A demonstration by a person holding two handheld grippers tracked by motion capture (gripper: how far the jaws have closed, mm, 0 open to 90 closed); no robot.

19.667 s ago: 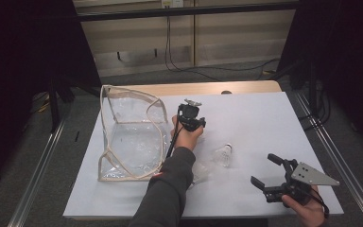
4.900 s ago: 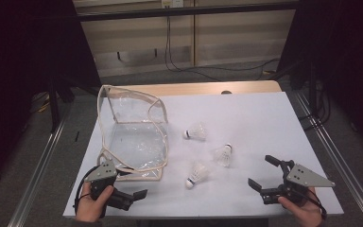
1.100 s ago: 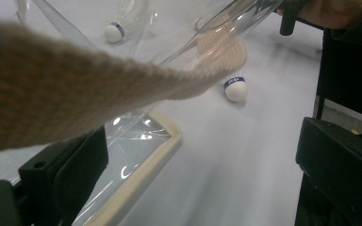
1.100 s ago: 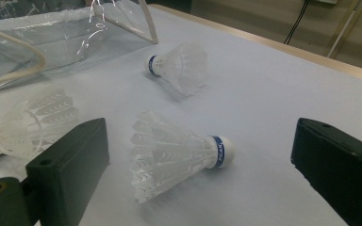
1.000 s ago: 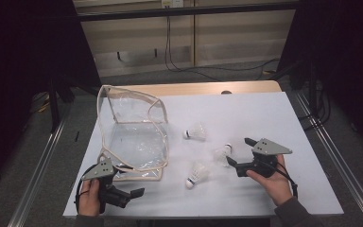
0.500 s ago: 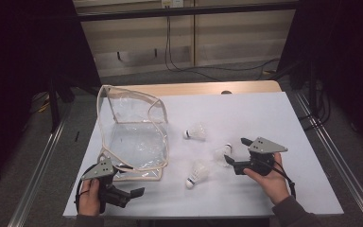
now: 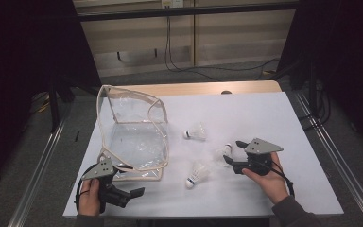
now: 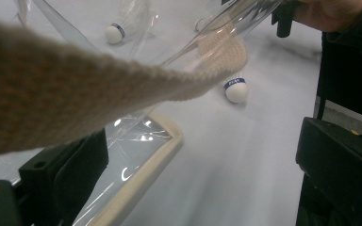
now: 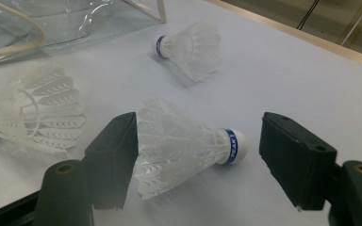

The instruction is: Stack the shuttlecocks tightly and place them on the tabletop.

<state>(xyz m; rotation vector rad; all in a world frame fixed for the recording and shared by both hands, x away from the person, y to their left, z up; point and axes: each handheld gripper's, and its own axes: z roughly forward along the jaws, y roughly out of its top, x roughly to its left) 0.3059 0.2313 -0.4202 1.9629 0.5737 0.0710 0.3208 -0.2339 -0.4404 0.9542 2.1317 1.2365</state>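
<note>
Your right gripper (image 7: 230,152) lies low over the table, its jaws apart and just now closing, with a shuttlecock (image 9: 184,148) lying on its side between them. In the right gripper view the feather skirt touches or nearly touches the jaw at the left of that view, while the cork with its blue band stands clear of the other jaw, so no clamp is made yet. In the high view this shuttlecock (image 7: 223,151) lies right of the table's middle.

Your left gripper (image 7: 131,194) rests near the front left corner of the table (image 7: 264,118), jaws apart and holding nothing. In the left gripper view a beige strap (image 8: 75,84) crosses in front of the camera, and the beige-trimmed edge of the clear bag (image 8: 136,155) lies between and beyond the jaws; you cannot tell whether it touches the jaw at the left of that view.

The clear bag (image 7: 132,132) stands open on the left half of the white table. Two more shuttlecocks lie on the table to its right: a second shuttlecock (image 7: 196,133) farther from you, just beside the bag's far corner, and a third shuttlecock (image 7: 196,174) nearer to you, between the two grippers.
</note>
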